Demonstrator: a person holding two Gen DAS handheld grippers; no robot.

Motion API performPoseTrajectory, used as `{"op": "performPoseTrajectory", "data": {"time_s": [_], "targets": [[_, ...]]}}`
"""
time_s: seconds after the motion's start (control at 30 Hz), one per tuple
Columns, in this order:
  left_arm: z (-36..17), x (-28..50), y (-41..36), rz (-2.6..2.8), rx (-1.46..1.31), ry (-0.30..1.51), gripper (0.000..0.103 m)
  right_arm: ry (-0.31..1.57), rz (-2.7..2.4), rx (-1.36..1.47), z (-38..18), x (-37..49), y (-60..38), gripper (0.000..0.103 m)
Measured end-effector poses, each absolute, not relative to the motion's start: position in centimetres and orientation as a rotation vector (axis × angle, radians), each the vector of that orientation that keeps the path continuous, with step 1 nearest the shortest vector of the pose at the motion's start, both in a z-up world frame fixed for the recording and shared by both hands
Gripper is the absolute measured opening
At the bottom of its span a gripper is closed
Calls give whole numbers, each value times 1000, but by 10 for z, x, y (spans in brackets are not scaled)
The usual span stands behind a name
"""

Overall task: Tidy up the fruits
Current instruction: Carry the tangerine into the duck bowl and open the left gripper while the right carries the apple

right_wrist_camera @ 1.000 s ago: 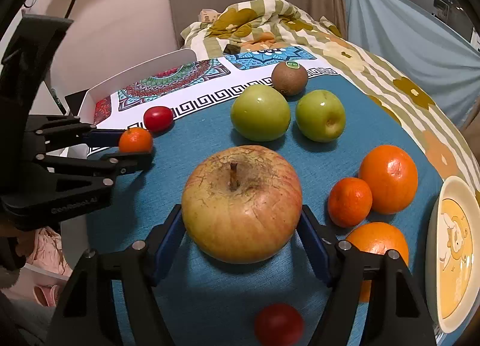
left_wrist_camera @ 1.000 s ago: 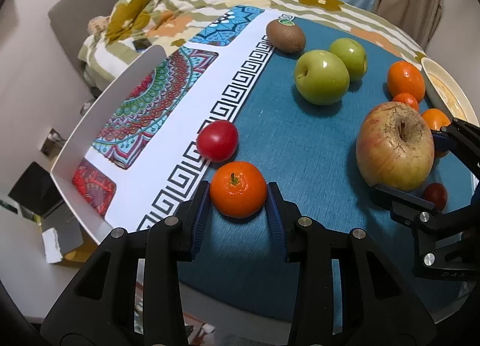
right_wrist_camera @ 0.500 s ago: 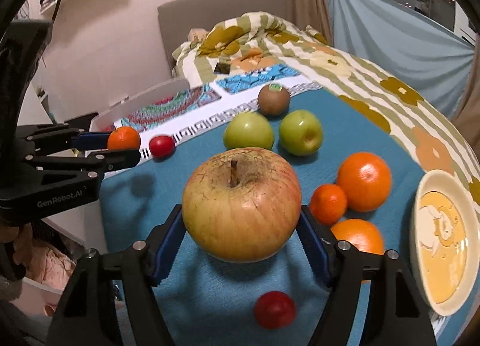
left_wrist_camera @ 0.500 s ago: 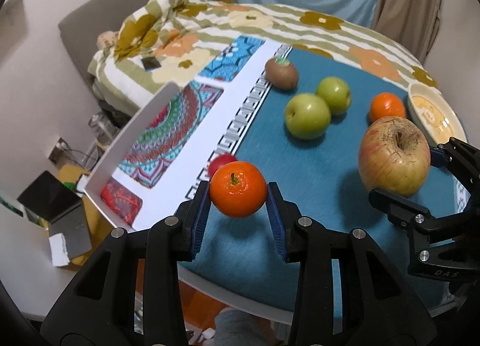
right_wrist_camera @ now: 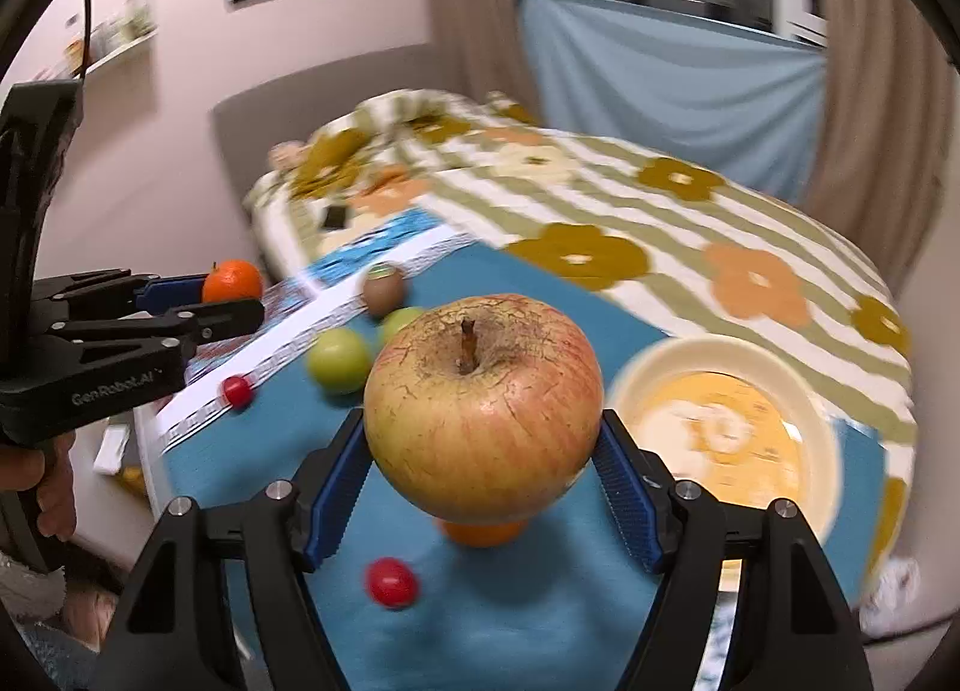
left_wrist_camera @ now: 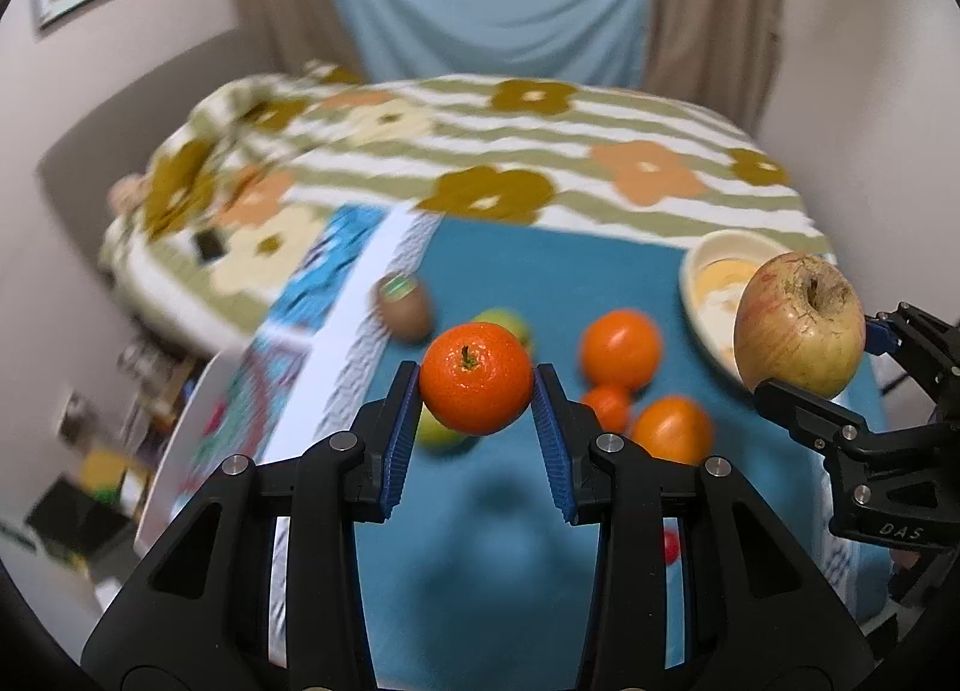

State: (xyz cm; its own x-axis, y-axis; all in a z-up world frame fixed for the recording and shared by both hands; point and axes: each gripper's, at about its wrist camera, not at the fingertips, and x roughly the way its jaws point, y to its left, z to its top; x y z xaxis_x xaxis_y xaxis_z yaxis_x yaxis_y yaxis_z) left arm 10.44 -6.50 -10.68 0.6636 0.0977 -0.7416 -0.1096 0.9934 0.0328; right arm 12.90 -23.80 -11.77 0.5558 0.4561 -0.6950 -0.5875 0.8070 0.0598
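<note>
The left gripper (left_wrist_camera: 475, 391) has its fingers clamped on a small mandarin (left_wrist_camera: 476, 379), held in the air above the blue cloth (left_wrist_camera: 480, 571). The right gripper (right_wrist_camera: 483, 454) has its fingers pressed on both sides of a big yellow-red apple (right_wrist_camera: 483, 406), also lifted. Below lie a red tomato (right_wrist_camera: 392, 582), further two green apples (right_wrist_camera: 338, 360), a kiwi (right_wrist_camera: 384, 288) and a cream plate (right_wrist_camera: 822, 439).

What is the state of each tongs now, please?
Left tongs: shut on the small round orange tangerine.
Right tongs: shut on the large yellow-red apple.
</note>
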Motion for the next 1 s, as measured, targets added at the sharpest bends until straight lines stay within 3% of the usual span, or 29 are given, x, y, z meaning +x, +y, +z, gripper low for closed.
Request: {"op": "performPoseTrajectory", "data": {"time_s": [0.33,0.6,1.0], "targets": [[-112,205,-147,-207,87,848,42,802,336,-96,-126,174,-306,69],[-150,277,-215,-430,201,925,42,842,153,-22,-144,193,-346,69],[-201,321,-271,-586,329,999,42,895,4,67,-164,199,-375,69]]}}
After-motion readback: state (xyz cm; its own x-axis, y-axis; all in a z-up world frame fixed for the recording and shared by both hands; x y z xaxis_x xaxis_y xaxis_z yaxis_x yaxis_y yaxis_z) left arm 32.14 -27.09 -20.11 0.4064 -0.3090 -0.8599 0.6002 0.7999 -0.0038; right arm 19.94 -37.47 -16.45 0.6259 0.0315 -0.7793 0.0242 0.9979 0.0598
